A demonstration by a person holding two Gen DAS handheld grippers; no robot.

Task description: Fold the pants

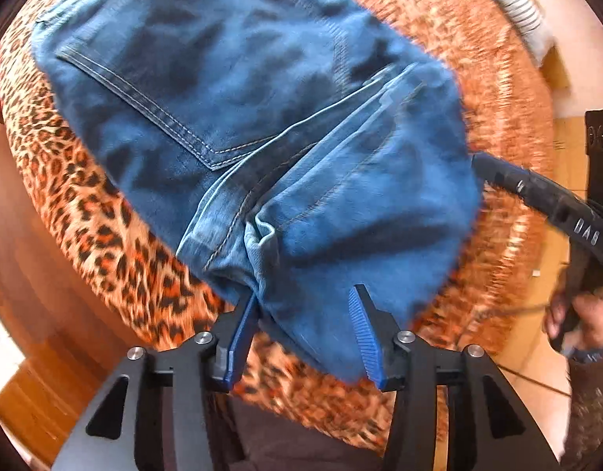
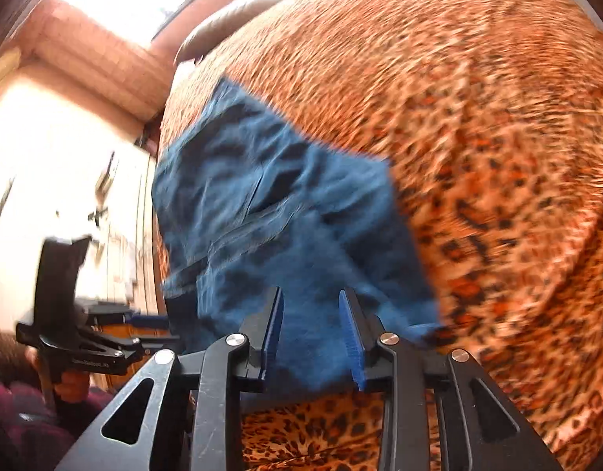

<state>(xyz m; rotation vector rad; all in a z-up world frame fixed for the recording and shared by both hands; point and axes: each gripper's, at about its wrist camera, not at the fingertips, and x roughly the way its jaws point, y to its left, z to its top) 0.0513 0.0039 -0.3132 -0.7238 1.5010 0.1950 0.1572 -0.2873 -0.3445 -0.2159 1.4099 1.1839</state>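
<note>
On the leopard-print bed cover (image 1: 105, 243) I see the folded jeans (image 1: 238, 90) lying flat, back pocket up; my left gripper (image 1: 305, 302) has its jaws apart over the hem at six o'clock, denim between them but unpinched; my right gripper (image 2: 311, 306) also stands open over the cloth's near edge; both views are blurred.
</note>
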